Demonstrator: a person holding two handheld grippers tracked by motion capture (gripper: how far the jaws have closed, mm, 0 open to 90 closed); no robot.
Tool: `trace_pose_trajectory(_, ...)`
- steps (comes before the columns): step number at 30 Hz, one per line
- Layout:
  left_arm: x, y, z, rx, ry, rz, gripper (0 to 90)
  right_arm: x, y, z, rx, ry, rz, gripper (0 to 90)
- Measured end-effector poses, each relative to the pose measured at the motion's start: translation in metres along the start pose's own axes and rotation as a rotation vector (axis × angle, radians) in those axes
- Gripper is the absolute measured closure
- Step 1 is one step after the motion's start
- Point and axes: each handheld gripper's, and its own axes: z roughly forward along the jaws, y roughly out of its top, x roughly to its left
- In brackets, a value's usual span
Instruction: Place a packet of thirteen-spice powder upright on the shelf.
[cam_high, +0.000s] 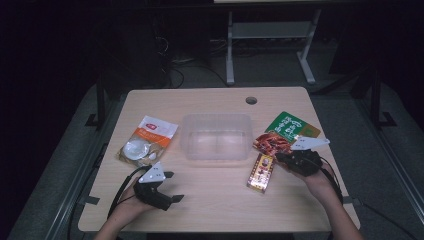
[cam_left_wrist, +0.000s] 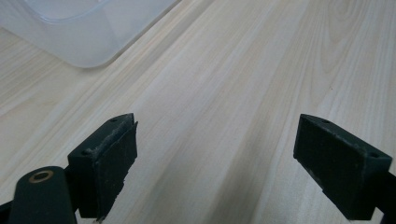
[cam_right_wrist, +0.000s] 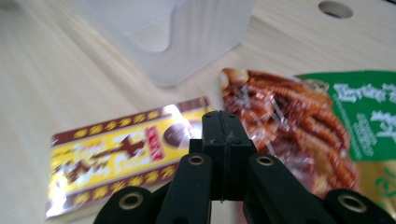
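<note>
Right gripper (cam_high: 292, 155) at 4 o'clock on bench (cam_high: 210, 200), fingers (cam_right_wrist: 219, 135) pressed together, pads meeting face to face in right gripper view. Whether a film edge is caught between pads: cannot tell. Pointing toward 10 o'clock in high view, tips over near edge of red-green pack (cam_high: 282, 134).

Red-green pack at 3 o'clock of bench, lying flat, tilted, green end toward 1 o'clock, red end toward 7 o'clock. In right gripper view red-green pack (cam_right_wrist: 317, 130) just beyond and at 2 o'clock of fingertips, its red printed part touching or just beside them.

Yellow pack (cam_high: 261, 171) flat on bench at 7 o'clock of right gripper, just beside it, long axis near 12–6. In right gripper view yellow pack (cam_right_wrist: 116, 158) at 9 o'clock of fingers, its near end passing under them; contact not clear.

Clear tub (cam_high: 216, 136) at bench centre, upright, 10 o'clock from right gripper, near red-green pack; gap or contact between them hard to tell. Tub corner (cam_right_wrist: 187, 42) at 12 o'clock ahead of right fingers.

Left gripper (cam_high: 170, 186) at 7 o'clock on bench, fingers (cam_left_wrist: 105, 163) spread wide, bare wood between them. Tub corner (cam_left_wrist: 70, 32) at 10 o'clock, well ahead.

White-orange pouch (cam_high: 148, 140) flat at 9 o'clock of tub, 12 o'clock of left gripper, apart from it.

Round hole (cam_high: 251, 100) in bench at 1 o'clock.
</note>
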Motion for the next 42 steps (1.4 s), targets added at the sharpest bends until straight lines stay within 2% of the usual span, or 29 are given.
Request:
trace_pose_trajectory(3,0.000,0.001,0.001,0.002,-0.007,0.004,13.0,-0.004,0.004,0.005,-0.004,-0.010,-0.006,89.8)
trace_pose_trajectory(5,0.001,0.001,0.002,0.003,-0.013,-0.004,13.1,-0.011,0.007,0.018,0.020,-0.006,0.003,89.8)
trace_pose_trajectory(7,0.002,0.000,0.002,0.003,-0.016,-0.006,13.1,-0.013,0.007,0.022,0.027,-0.002,-0.002,89.8)
trace_pose_trajectory(9,0.003,0.000,0.003,0.002,-0.021,-0.005,13.1,-0.017,0.007,0.030,0.053,-0.001,-0.008,89.8)
trace_pose_trajectory(13,0.002,-0.002,0.003,0.007,-0.029,-0.002,13.1,-0.022,0.000,0.037,0.104,0.011,-0.025,89.9)
trace_pose_trajectory(24,0.000,-0.003,0.001,0.009,-0.029,0.005,13.4,-0.024,-0.006,0.035,0.127,0.045,-0.001,89.9)
trace_pose_trajectory(38,0.000,-0.003,0.001,0.008,-0.029,0.003,13.4,-0.015,-0.014,0.026,0.164,0.100,-0.021,89.9)
trace_pose_trajectory(42,-0.001,-0.003,0.001,0.005,-0.029,0.007,13.4,-0.010,-0.016,0.022,0.177,0.095,-0.040,89.9)
